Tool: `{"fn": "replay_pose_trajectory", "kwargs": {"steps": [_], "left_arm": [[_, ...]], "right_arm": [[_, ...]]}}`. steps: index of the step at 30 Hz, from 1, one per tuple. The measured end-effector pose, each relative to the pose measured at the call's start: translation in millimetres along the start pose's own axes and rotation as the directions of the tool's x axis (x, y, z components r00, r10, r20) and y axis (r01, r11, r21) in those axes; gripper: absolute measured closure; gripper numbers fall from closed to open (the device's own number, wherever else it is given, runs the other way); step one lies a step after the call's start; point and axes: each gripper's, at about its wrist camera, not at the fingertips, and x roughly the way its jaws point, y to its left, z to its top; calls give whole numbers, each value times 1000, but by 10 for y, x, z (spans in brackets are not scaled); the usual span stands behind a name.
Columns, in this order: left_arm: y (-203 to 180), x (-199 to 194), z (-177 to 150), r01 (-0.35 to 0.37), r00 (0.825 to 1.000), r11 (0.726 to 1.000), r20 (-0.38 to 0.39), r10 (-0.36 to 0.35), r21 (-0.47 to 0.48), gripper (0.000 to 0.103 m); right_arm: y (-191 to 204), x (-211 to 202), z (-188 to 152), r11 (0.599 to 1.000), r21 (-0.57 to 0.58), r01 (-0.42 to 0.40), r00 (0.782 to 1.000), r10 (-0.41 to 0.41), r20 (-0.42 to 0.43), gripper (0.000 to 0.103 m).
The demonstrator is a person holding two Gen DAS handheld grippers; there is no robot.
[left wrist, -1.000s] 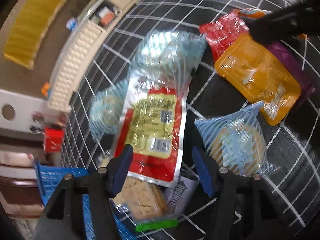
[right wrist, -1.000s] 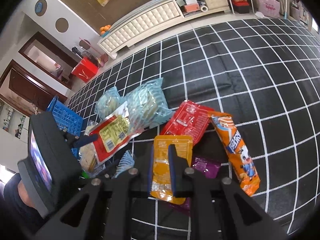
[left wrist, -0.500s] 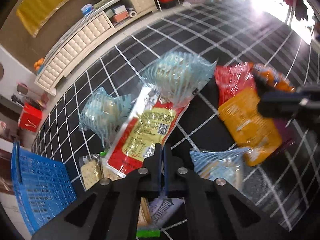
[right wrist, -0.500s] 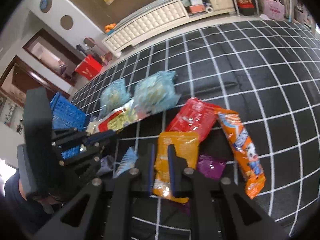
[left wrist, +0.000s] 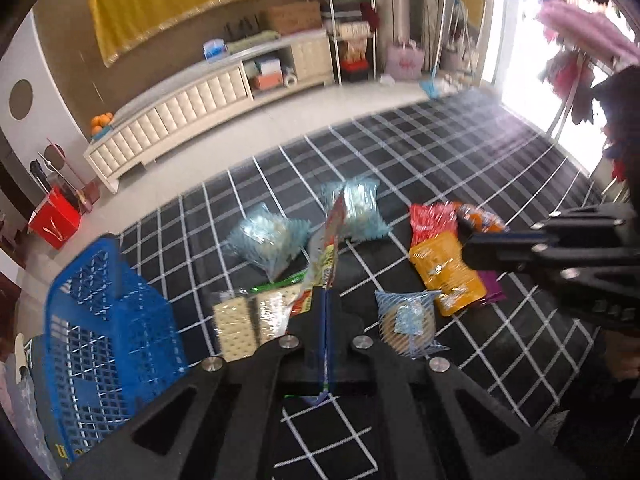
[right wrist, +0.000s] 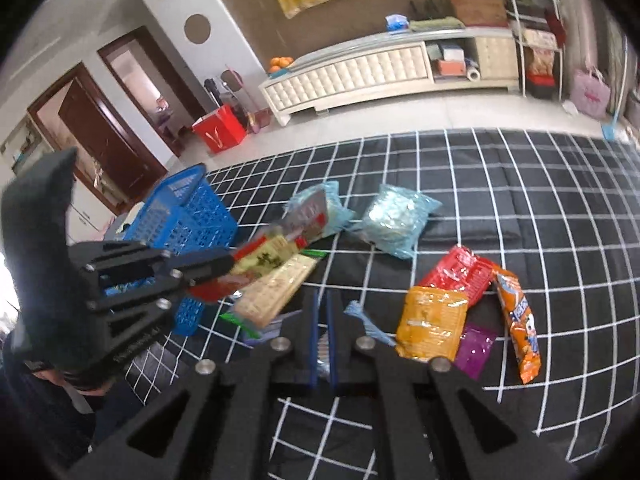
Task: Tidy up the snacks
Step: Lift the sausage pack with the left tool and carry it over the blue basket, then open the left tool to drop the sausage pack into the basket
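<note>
Left tongs point(left wrist: 326, 316) pinch red-yellow snack packet point(left wrist: 330, 248) beside blue basket point(left wrist: 104, 320).

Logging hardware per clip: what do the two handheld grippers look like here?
Both match: the left gripper and right gripper have matte black angular frames with triangular cut-outs, round silver bolt heads, and thin blue pads lining the fingers. No cables or readable markings show.

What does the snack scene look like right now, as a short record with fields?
surface: black rug with white grid
left tongs: shut on red and yellow snack packet, lifted off the rug
right tongs: nearly shut, grip unclear
container: blue basket, left of the pile
on rug: orange pouch, red packet, purple packet, cracker pack, light blue bags
</note>
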Motion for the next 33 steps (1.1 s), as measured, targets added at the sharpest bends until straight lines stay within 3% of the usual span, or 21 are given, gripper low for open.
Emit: {"fn": "replay_pose_trajectory", "kwargs": {"steps": [8,16,23,33], "left_arm": [[364,-947,-135,16,990,997,142,-4,-82,103],[977,-1429,-493,-8,980,982,193,45,-187,103],[1512,-1479,-788,-40,983,965,165,85,-260,103],[1958,-1011,-1084,-51,993,945,88,84,-322,103]], "right_arm": [[588,-137,171,996,-76,35,999,-34,11,96],[1454,87,361,977,-214,12,1000,-8,20,96],[2130,671,425,953,-301,-34,999,22,-44,96],[2333,1362,505,958,-286,-16,990,-25,-140,96]]}}
